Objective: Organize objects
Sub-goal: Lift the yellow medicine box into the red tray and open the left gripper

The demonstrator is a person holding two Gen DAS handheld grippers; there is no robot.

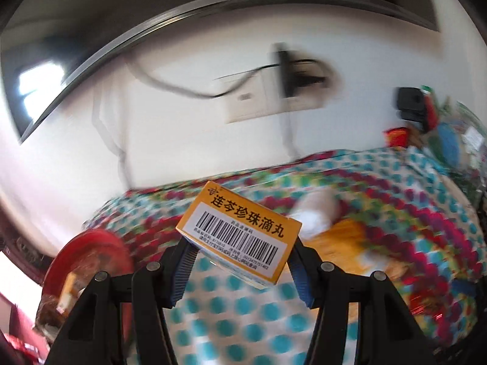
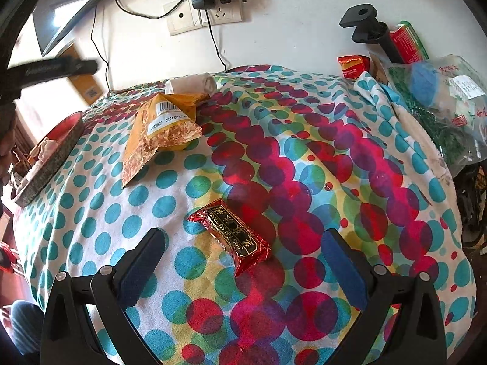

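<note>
Left gripper (image 1: 240,261): clamped on orange box (image 1: 240,234), held tilted above dotted cloth (image 1: 231,316); barcode face toward camera. Background blurred; red tray (image 1: 91,255) at left, probably at the table edge.

Right gripper (image 2: 243,261): jaws wide apart, nothing between the pads, low over cloth (image 2: 304,167). Red packet (image 2: 232,237) lying flat just ahead, between the fingers' lines, untouched.

Seen in right view only: orange pouch (image 2: 158,133) farther back, well apart from packet; open cloth between and to the right.

Far right edge: clear bags (image 2: 441,106), heaped. Rear: white wall, socket plate (image 2: 207,18) with adapter plugged in.
</note>
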